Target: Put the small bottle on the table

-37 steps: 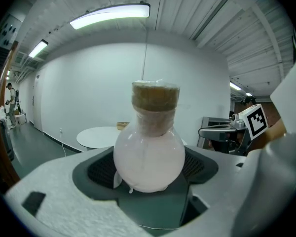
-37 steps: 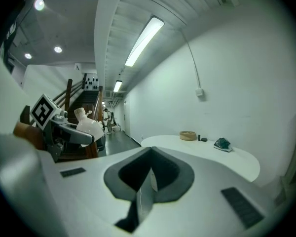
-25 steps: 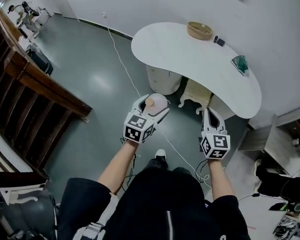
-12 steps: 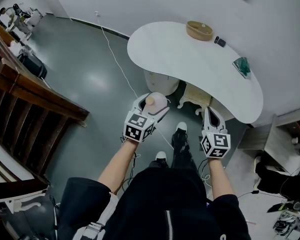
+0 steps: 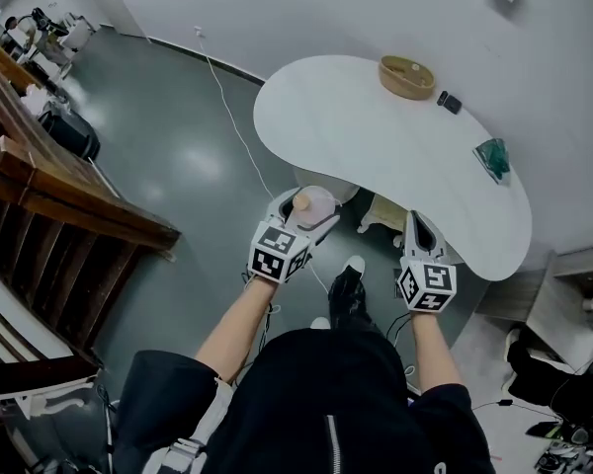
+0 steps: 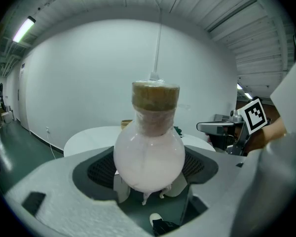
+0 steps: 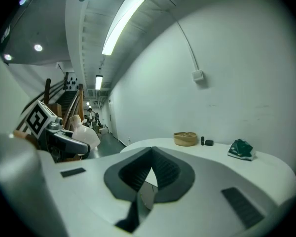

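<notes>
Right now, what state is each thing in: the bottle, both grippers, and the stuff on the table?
small bottle: upright, stoppered, held in the air short of the table.
left gripper: shut on the small bottle.
right gripper: jaws together, nothing between them.
table: bottle not yet on it.
basket: upright, on the table near the wall.

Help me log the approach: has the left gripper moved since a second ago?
Yes. The left gripper, shut on the small bottle, has moved forward, closer to the near edge of the white table.
</notes>
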`<action>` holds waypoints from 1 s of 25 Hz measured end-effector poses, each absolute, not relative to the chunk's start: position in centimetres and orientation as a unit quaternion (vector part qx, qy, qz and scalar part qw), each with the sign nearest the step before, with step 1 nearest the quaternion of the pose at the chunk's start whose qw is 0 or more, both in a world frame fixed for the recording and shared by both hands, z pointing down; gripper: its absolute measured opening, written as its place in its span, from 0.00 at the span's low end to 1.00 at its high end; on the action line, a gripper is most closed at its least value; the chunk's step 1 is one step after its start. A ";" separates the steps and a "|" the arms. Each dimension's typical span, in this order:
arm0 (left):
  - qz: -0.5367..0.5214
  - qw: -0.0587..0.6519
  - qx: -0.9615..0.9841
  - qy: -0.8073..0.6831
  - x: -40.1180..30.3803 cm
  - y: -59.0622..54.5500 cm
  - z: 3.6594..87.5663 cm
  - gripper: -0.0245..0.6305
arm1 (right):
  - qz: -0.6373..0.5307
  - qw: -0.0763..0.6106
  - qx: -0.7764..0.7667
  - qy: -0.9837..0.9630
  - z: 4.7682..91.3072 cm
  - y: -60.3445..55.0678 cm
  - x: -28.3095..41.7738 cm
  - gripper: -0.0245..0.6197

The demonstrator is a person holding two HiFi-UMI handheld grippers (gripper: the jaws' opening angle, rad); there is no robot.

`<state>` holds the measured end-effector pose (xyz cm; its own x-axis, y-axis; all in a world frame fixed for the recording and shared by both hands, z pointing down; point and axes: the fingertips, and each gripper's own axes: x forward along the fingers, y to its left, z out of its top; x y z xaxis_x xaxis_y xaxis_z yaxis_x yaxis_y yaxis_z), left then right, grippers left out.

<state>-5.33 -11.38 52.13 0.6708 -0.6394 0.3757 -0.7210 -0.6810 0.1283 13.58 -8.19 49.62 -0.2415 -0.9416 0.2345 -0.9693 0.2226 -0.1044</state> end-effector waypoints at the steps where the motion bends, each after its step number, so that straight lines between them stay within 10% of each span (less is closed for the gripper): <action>1: 0.153 0.134 0.903 -0.377 -4.9 -12.6 52.2 0.64 | 0.116 0.059 0.612 -0.780 49.7 -9.6 13.9 0.03; 25: 0.168 0.115 0.913 -0.354 2.8 -37.1 50.8 0.64 | 0.120 0.060 0.613 -0.779 49.0 -33.8 19.7 0.03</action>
<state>2.82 -37.07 50.76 0.6928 -0.6075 0.3884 -0.6850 -0.7228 0.0913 19.72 -33.85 49.01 -0.2416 -0.9403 0.2395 -0.9689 0.2201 -0.1134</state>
